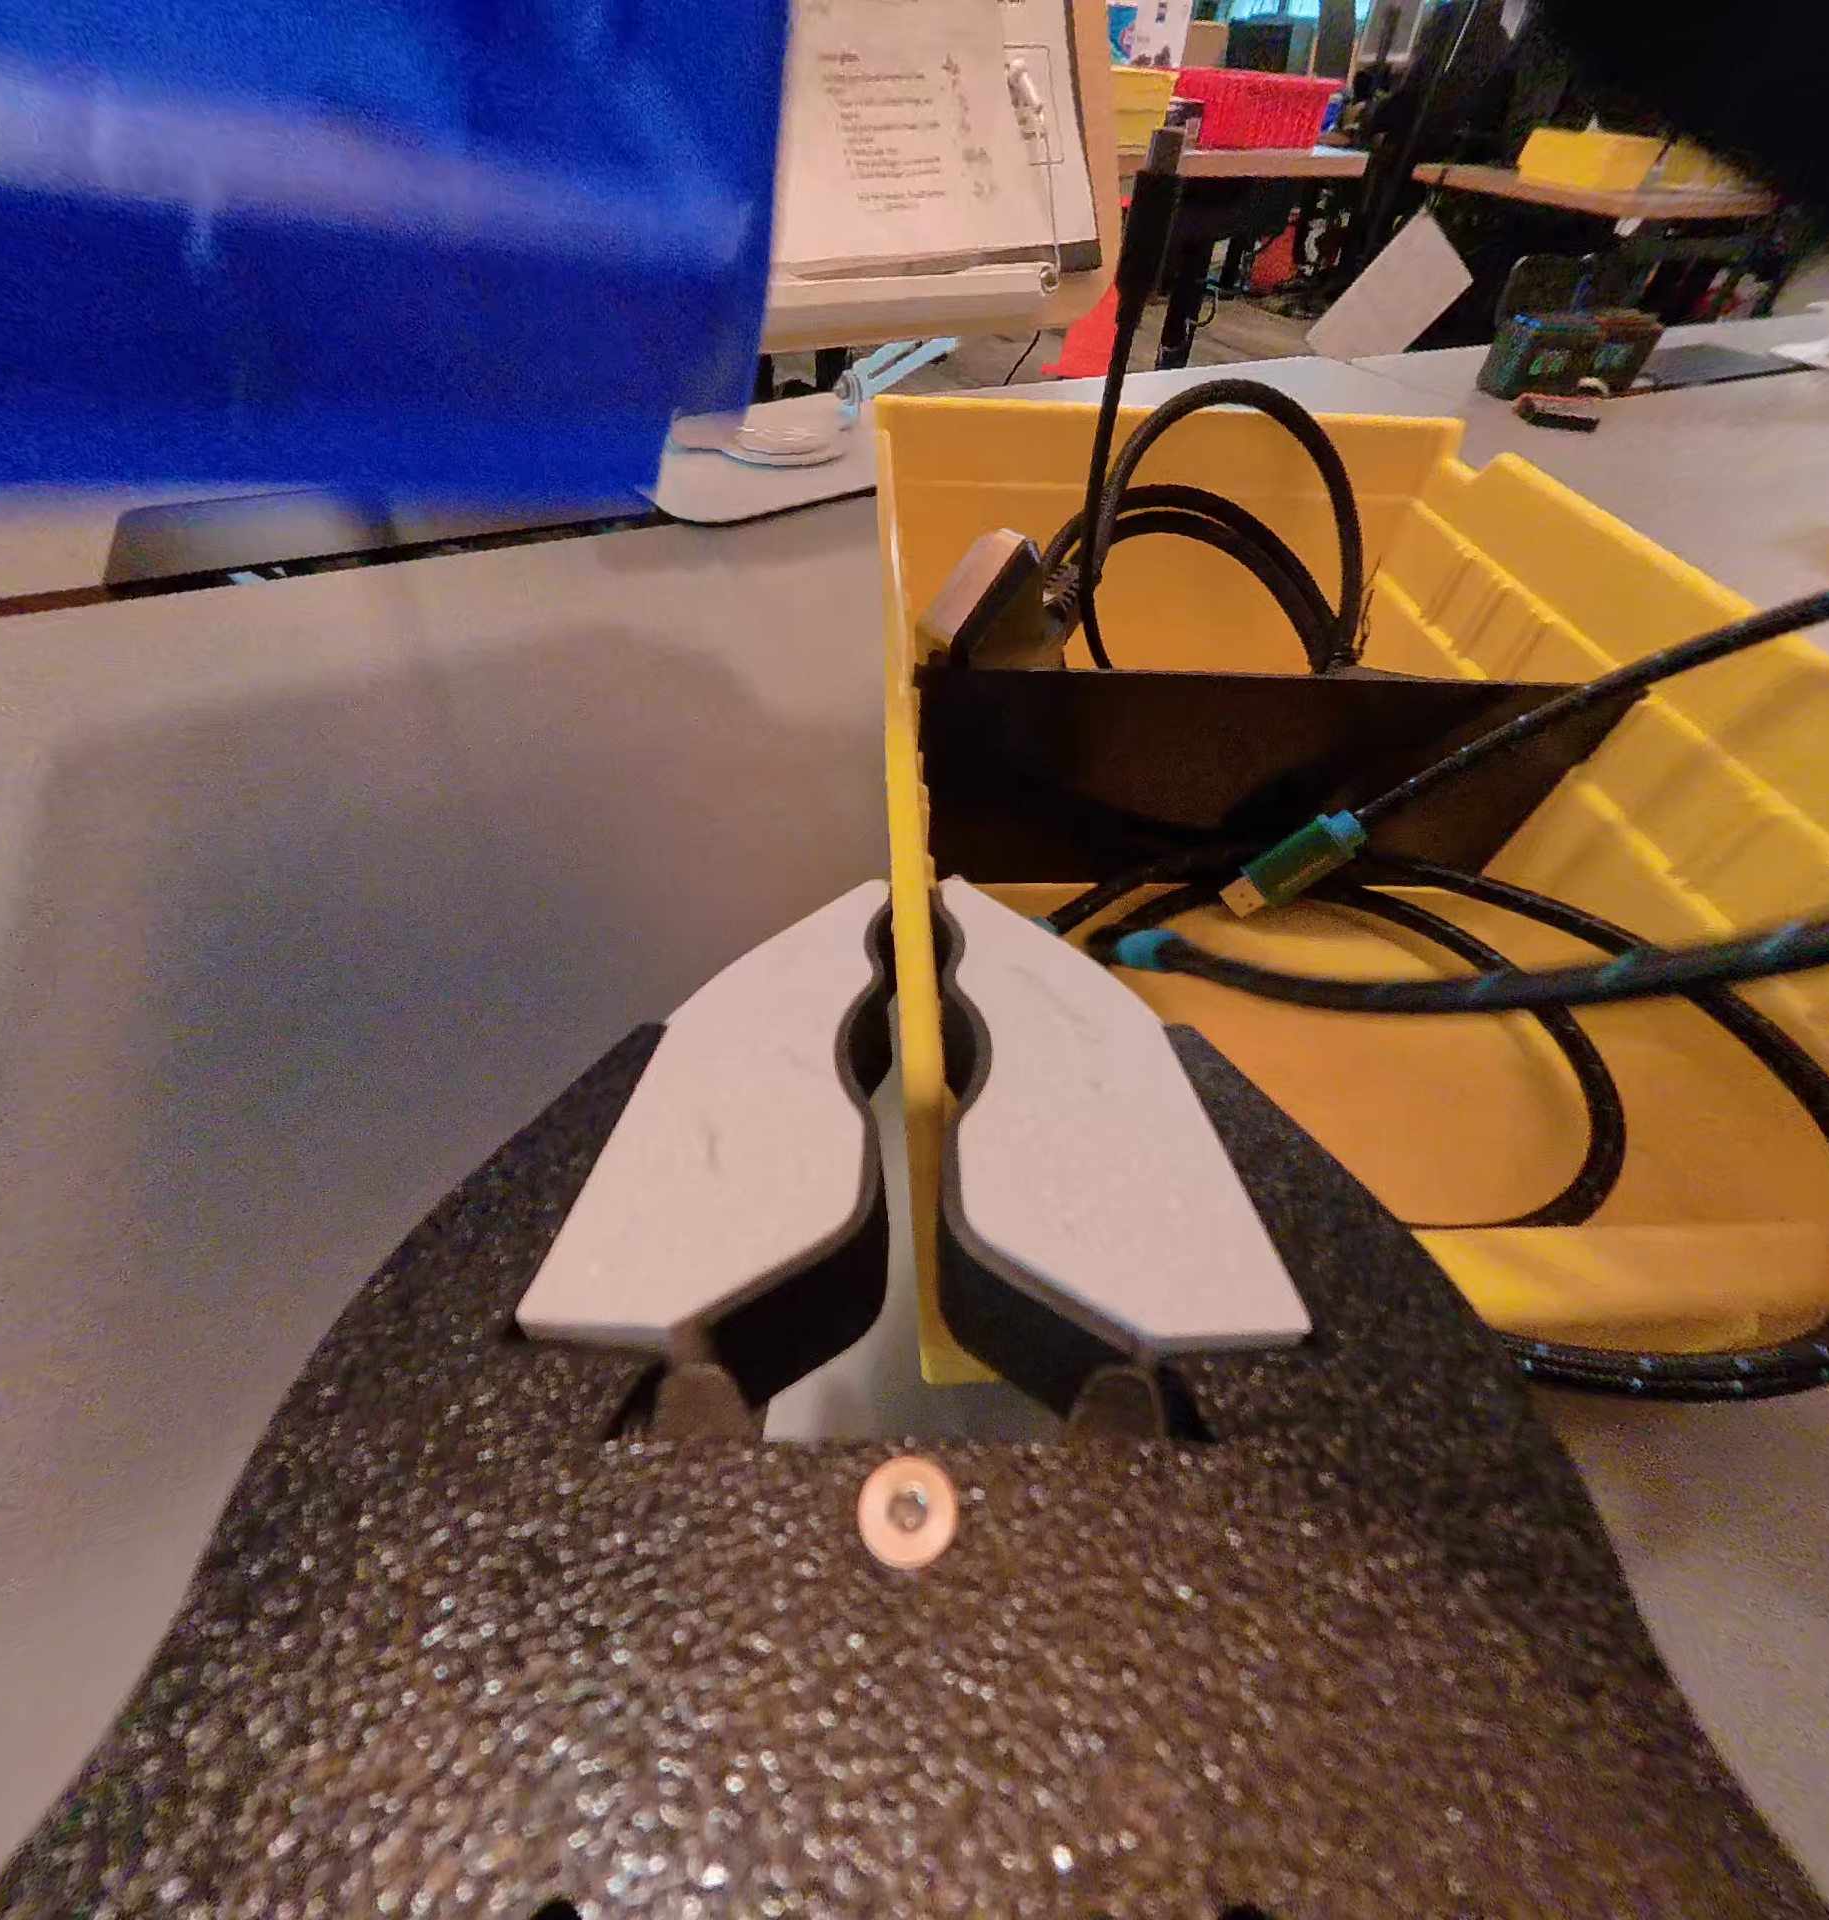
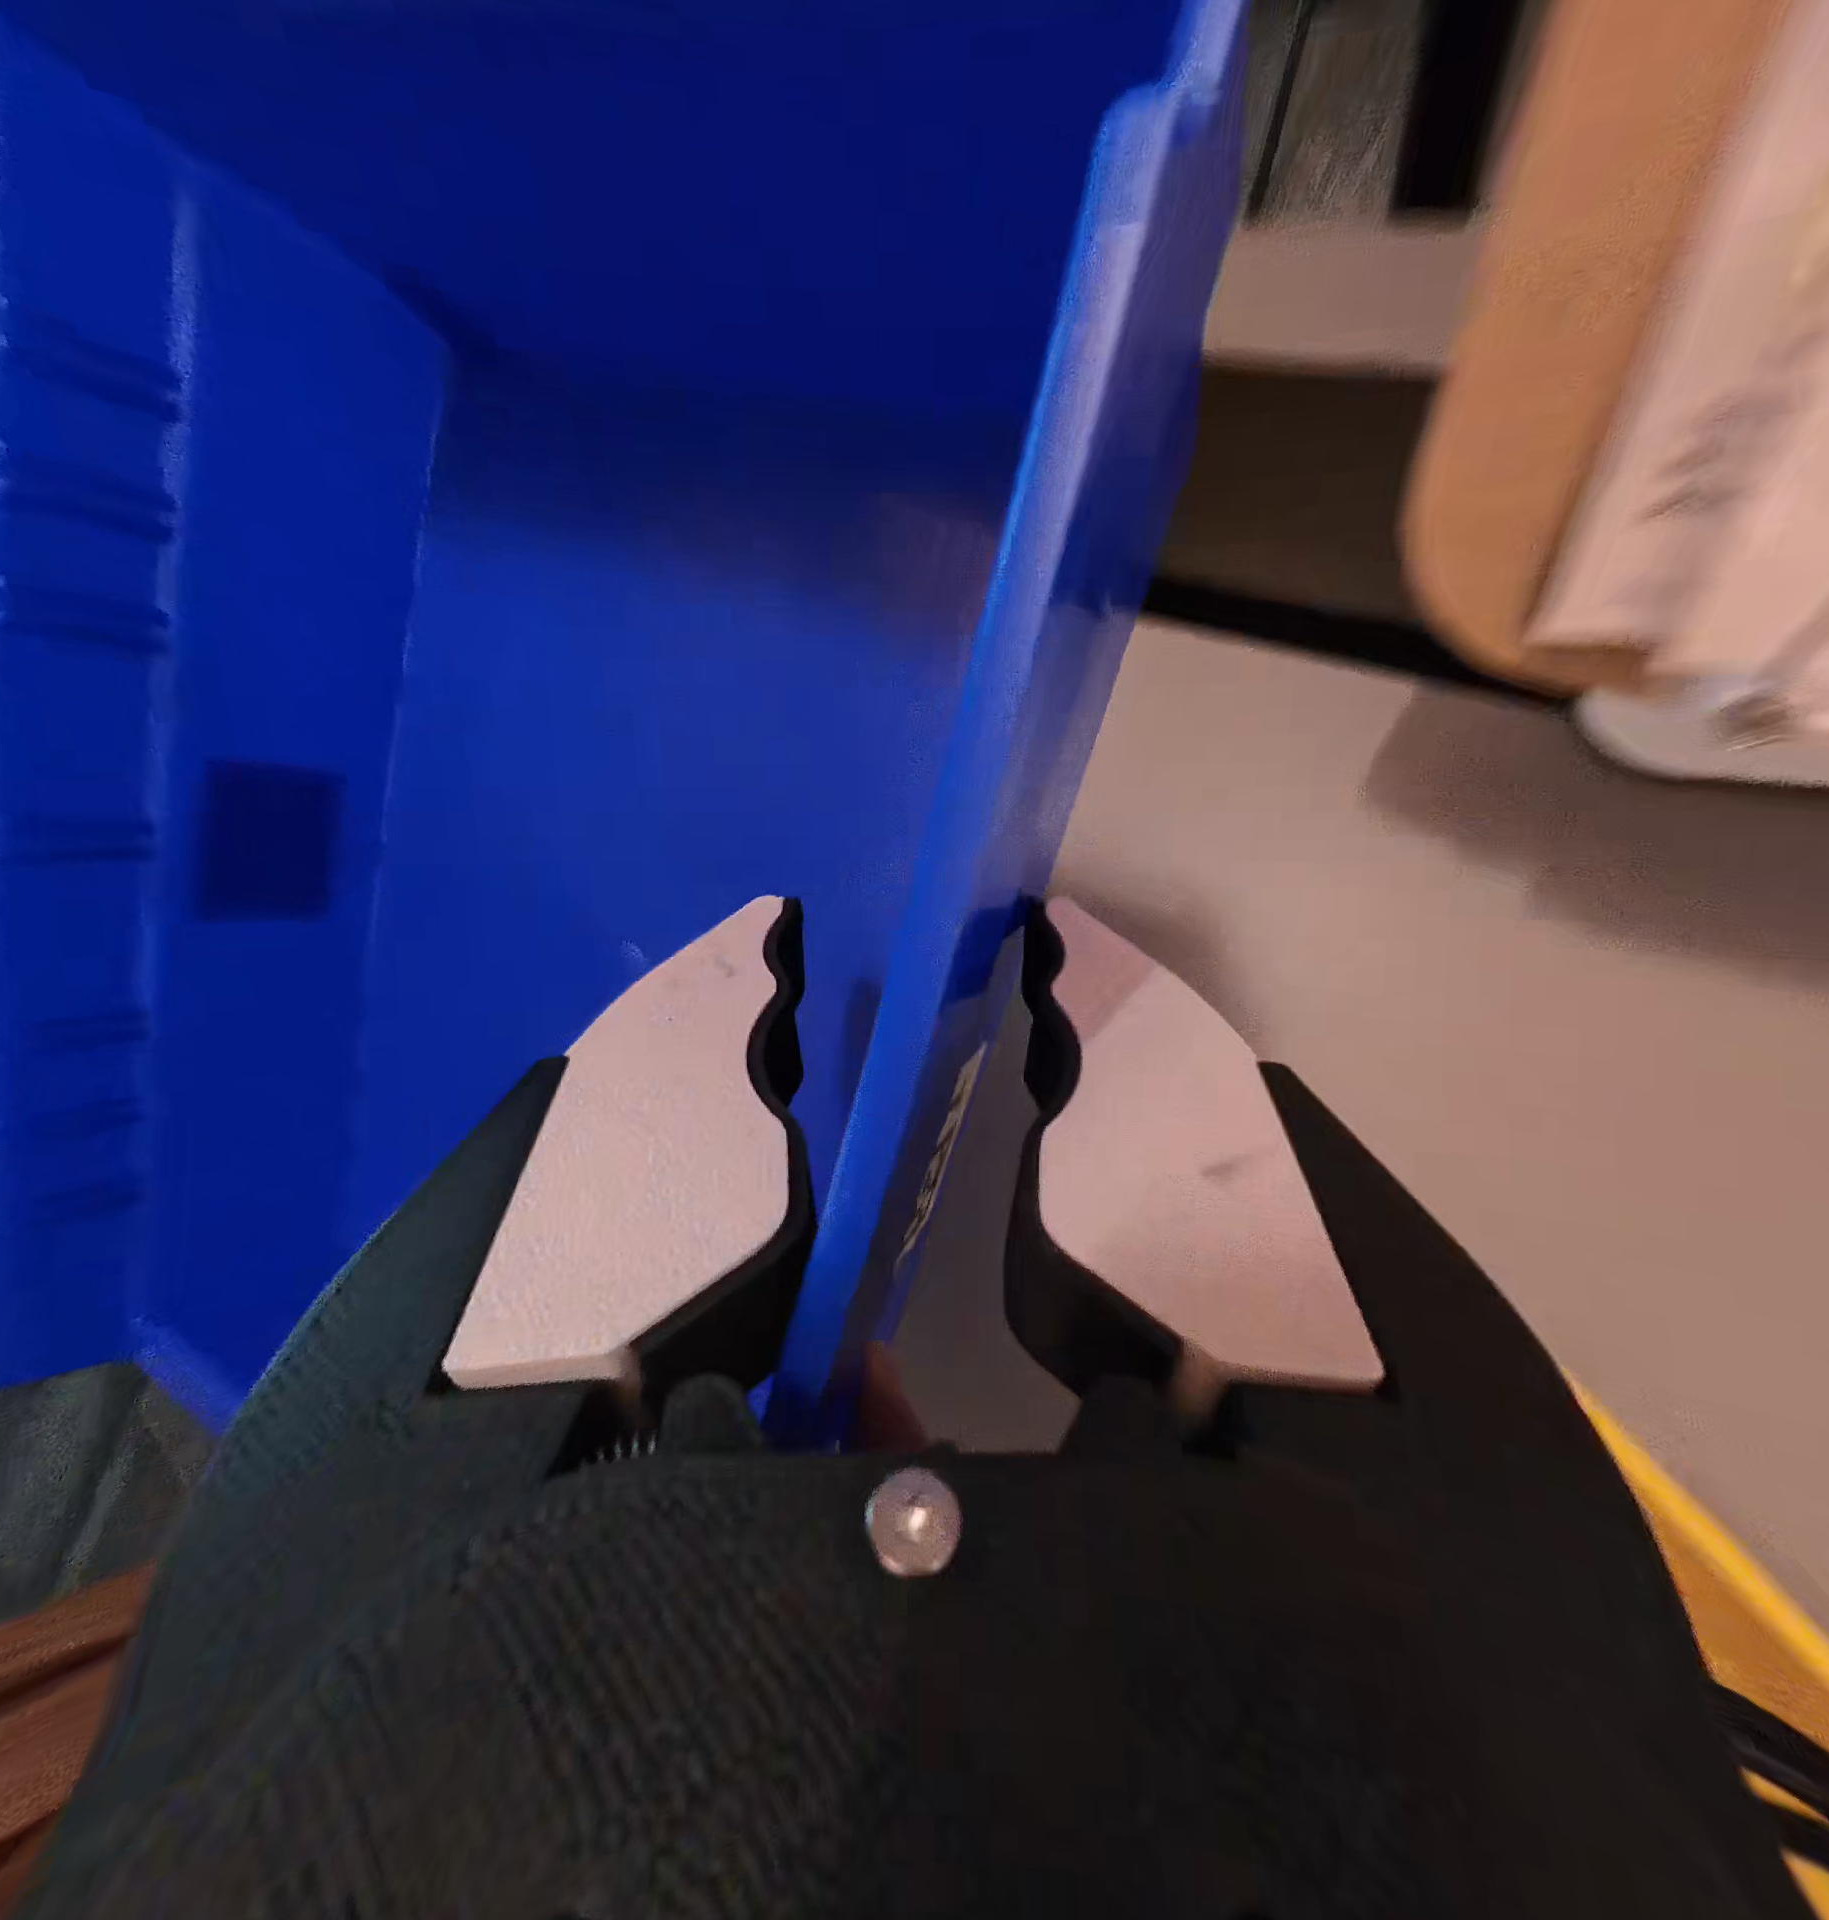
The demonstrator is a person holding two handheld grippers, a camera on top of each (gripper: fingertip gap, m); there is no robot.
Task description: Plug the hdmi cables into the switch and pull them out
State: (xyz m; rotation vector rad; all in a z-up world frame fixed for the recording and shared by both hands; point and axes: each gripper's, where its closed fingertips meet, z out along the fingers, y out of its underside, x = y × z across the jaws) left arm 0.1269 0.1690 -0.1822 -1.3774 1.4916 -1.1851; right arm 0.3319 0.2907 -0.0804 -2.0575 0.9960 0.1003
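Note:
My left gripper is shut on the near side wall of a yellow bin. The bin's front compartment holds black braided HDMI cables, one with a green plug hanging above the floor. Behind a black divider, a small brown-grey switch box leans against the wall beside coiled cable. My right gripper straddles the side wall of a blue bin and grips it; this view is blurred. The blue bin also shows blurred at upper left in the left wrist view.
The bins are at a grey table. A document stand with a paper sheet stands behind. A dark boxy device sits at the far right. The yellow bin's rim shows at the lower right of the right wrist view.

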